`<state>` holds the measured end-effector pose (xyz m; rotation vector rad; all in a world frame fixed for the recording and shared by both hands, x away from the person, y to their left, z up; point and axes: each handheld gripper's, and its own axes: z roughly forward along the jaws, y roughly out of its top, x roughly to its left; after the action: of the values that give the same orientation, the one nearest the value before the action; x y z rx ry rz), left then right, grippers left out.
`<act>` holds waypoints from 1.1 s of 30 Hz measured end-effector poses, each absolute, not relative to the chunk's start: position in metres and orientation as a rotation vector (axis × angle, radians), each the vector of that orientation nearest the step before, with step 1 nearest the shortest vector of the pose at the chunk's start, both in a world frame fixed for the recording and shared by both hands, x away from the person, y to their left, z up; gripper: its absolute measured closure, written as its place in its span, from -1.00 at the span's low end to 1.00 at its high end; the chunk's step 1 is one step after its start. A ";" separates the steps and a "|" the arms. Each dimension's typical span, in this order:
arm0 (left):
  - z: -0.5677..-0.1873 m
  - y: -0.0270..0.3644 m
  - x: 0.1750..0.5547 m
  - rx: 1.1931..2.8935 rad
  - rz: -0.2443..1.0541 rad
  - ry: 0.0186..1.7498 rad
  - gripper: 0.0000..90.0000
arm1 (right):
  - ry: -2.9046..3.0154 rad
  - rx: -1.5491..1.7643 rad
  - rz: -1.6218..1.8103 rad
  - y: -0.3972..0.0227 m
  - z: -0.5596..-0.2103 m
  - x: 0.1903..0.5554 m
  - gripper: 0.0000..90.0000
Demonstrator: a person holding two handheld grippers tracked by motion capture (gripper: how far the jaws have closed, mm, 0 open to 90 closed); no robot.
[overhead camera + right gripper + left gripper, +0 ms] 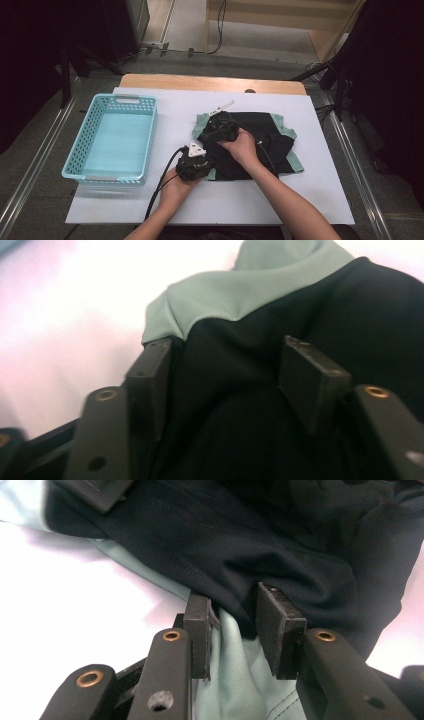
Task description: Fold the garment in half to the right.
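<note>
A black garment with mint-green trim lies folded on the white table cover. My left gripper sits at its near left corner. In the left gripper view the left gripper is shut on a fold of the garment, with green and black cloth filling the gap between the pads. My right gripper rests on the garment's far left part. In the right gripper view the right gripper stands open, its pads set down either side of a hump of black cloth by the green edge.
A light blue plastic basket, with nothing in it, stands to the left of the garment. A small white tag lies just beyond the garment's far edge. The wooden table edge runs along the back.
</note>
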<state>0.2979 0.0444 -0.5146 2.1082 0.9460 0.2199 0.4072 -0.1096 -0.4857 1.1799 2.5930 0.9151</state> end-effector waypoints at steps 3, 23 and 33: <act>-0.515 0.044 0.298 2.108 0.218 0.946 0.53 | 2.577 1.150 0.895 -0.111 -0.488 0.405 0.02; -0.509 0.046 0.308 2.050 0.034 1.042 0.90 | 2.607 1.151 0.887 -0.121 -0.481 0.403 0.75; -0.486 0.043 0.306 1.981 -0.002 1.001 0.91 | 2.576 1.179 0.943 -0.138 -0.462 0.399 0.76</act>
<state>0.3058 0.0430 -0.4855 1.9806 1.0012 -0.0025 0.3995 -0.1380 -0.4618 1.1791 2.5762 0.9430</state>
